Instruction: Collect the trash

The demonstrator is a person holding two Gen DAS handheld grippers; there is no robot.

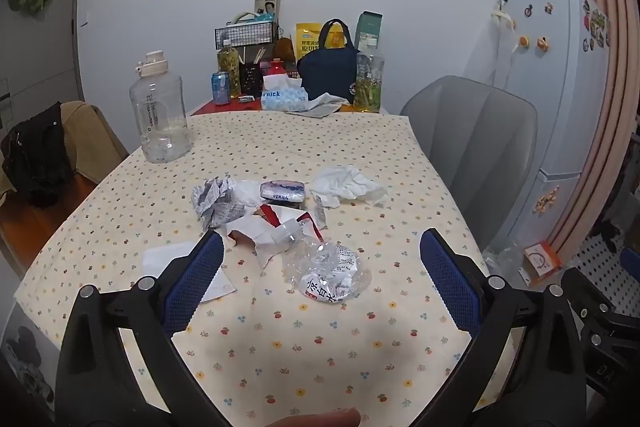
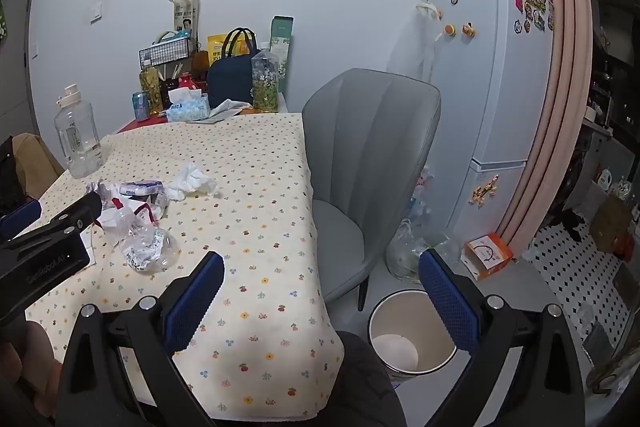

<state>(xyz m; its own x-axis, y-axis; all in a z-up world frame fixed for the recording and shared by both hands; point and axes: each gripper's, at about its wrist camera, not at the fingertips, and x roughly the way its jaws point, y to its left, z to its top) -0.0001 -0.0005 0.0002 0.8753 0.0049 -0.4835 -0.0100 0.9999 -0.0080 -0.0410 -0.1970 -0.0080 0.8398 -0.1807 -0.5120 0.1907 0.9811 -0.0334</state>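
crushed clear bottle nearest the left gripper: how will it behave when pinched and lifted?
The crushed bottle looks empty and flattened, so it is probably very light and will give further under the pads. Its glossy clear plastic may slip. Flattened, it seems unlikely to roll. The left gripper is open above the tablecloth, not touching the bottle.

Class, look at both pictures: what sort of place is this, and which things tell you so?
Probably a small home dining corner: a fridge covered in magnets, a table with a flowery cloth, and a grey chair beside it.
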